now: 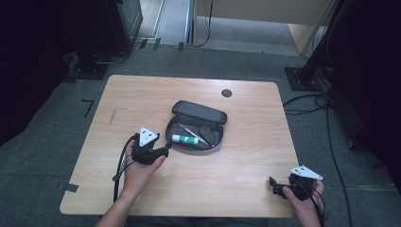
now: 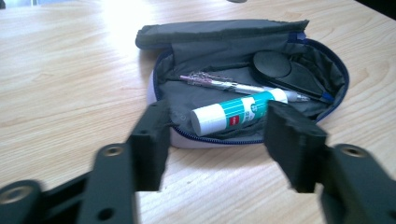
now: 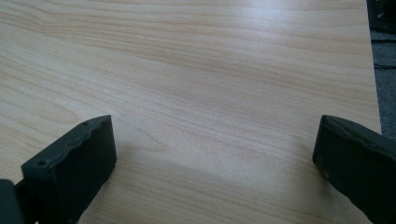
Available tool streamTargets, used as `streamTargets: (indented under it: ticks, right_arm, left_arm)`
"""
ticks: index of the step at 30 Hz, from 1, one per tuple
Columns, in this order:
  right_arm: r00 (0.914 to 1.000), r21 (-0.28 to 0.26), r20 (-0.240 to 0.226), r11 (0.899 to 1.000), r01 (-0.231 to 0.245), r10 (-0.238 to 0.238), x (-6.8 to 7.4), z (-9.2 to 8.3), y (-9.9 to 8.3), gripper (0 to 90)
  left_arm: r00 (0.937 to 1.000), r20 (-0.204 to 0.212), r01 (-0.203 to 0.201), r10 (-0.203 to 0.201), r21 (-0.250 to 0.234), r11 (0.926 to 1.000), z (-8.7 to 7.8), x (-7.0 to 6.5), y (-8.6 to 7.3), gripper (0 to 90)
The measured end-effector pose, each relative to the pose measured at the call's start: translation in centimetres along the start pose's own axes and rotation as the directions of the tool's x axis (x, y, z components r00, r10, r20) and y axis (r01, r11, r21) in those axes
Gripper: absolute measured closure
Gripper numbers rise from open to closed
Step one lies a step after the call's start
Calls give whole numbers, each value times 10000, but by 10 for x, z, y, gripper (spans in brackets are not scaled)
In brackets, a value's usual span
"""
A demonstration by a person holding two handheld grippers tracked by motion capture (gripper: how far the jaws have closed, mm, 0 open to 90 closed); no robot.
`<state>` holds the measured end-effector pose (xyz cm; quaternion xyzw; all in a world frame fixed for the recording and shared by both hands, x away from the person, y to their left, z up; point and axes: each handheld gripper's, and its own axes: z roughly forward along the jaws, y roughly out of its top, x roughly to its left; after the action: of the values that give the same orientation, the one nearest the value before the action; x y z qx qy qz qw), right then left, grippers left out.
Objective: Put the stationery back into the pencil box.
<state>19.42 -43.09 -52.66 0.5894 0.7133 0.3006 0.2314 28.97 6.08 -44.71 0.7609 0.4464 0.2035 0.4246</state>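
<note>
An open dark pencil case (image 1: 198, 113) lies at the middle of the wooden table (image 1: 142, 94), its lid folded back. Inside rest a white and green glue stick (image 1: 185, 138), a pen (image 1: 193, 133) and a black rounded item (image 1: 209, 133). My left gripper (image 1: 166, 148) hovers just left of the case, open. In the left gripper view its jaws stand apart with the glue stick (image 2: 238, 111) beyond them in the case (image 2: 219, 39), untouched, next to the pen (image 2: 233, 85). My right gripper (image 1: 274, 185) sits near the table's front right corner, open (image 3: 215, 154) over bare wood.
A black round cap (image 1: 226, 92) sits in the tabletop behind the case. Black stand bases (image 1: 302, 78) and cables (image 1: 331, 142) lie on the grey floor to the right. The table's right edge (image 3: 373, 93) is close to my right gripper.
</note>
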Motion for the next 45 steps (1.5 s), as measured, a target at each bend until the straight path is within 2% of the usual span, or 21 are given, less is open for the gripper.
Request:
streamTargets:
  ticks: [4, 8, 16, 21, 26, 29, 36, 41, 45]
  right_arm:
    - [10000, -3, 1, 10000, -6, 6, 0, 0, 0, 0]
    - [10000, 11, 5, 10000, -16, 16, 0, 0, 0, 0]
    - [10000, 10, 37, 10000, -67, 67, 0, 0, 0, 0]
    - [10000, 7, 42, 10000, -80, 80, 0, 0, 0, 0]
    - [9999, 6, 56, 10000, -87, 87, 0, 0, 0, 0]
    - [9999, -10, 83, 10000, -71, 71, 0, 0, 0, 0]
    - [9999, 1, 88, 9999, -109, 109, 0, 0, 0, 0]
    - [9998, 0, 111, 9999, -142, 142, 0, 0, 0, 0]
    - [9998, 8, 121, 9999, -163, 163, 0, 0, 0, 0]
  left_arm:
    - [9992, 277, 305, -301, -158, 9994, -12, 7, 1, 144]
    - [9992, 343, 203, -192, -321, 9993, -23, 10, 0, 20]
    - [9996, 221, 206, -194, -573, 9981, -41, 14, -7, 15]
    - [9999, 119, 28, -20, -651, 9979, -52, 19, -13, 14]
    - [9996, -60, 262, -269, -957, 9951, -63, 26, -23, 14]
    - [9989, -329, 312, -346, -1003, 9945, -68, 32, -31, 14]
    - [9969, -704, 300, -356, -789, 9964, -76, 48, -53, 14]
    - [9918, -1238, 260, -329, -571, 9980, -82, 61, -72, 14]
    - [9874, -1486, 495, -544, -363, 9981, -88, 76, -90, 14]
